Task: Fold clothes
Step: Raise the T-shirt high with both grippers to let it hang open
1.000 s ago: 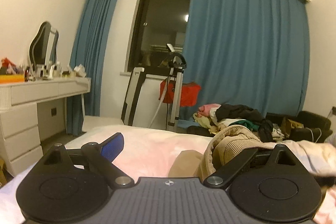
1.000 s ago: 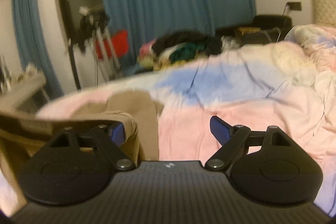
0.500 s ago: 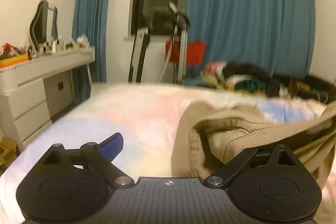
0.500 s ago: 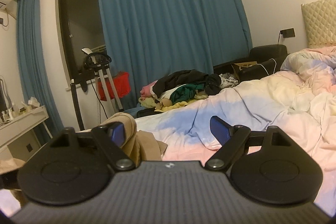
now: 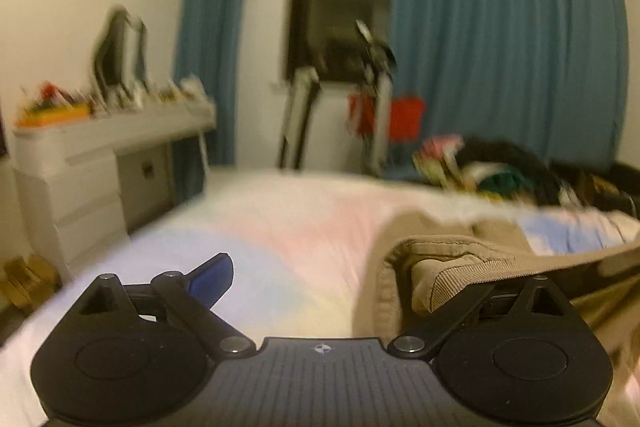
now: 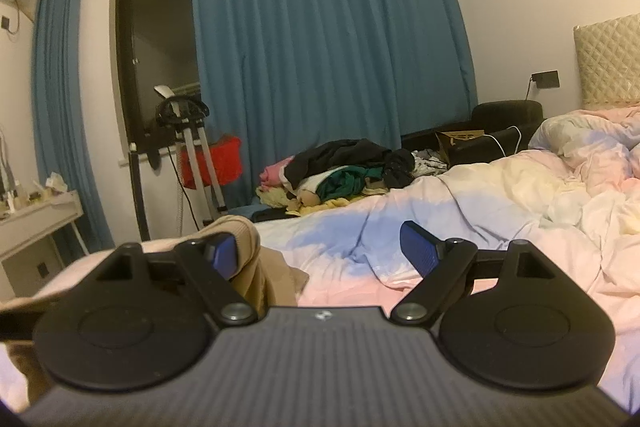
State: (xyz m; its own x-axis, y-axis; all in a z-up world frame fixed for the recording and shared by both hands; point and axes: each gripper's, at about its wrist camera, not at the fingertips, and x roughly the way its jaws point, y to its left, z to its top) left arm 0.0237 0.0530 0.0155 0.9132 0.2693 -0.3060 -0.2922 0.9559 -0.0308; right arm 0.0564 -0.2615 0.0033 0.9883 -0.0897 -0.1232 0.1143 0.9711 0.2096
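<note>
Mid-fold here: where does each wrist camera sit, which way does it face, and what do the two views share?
Left wrist: behind the left gripper, jaws wide, facing over the bed toward the dresser and curtains; tan corduroy garment drapes its right-side finger.
Right wrist: behind the open right gripper, facing the clothes pile and headboard.
Shared: bed, garment, curtains, pile.

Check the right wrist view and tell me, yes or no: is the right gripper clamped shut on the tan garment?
No: the right gripper stands wide open, and the tan garment only drapes by one finger.
</note>
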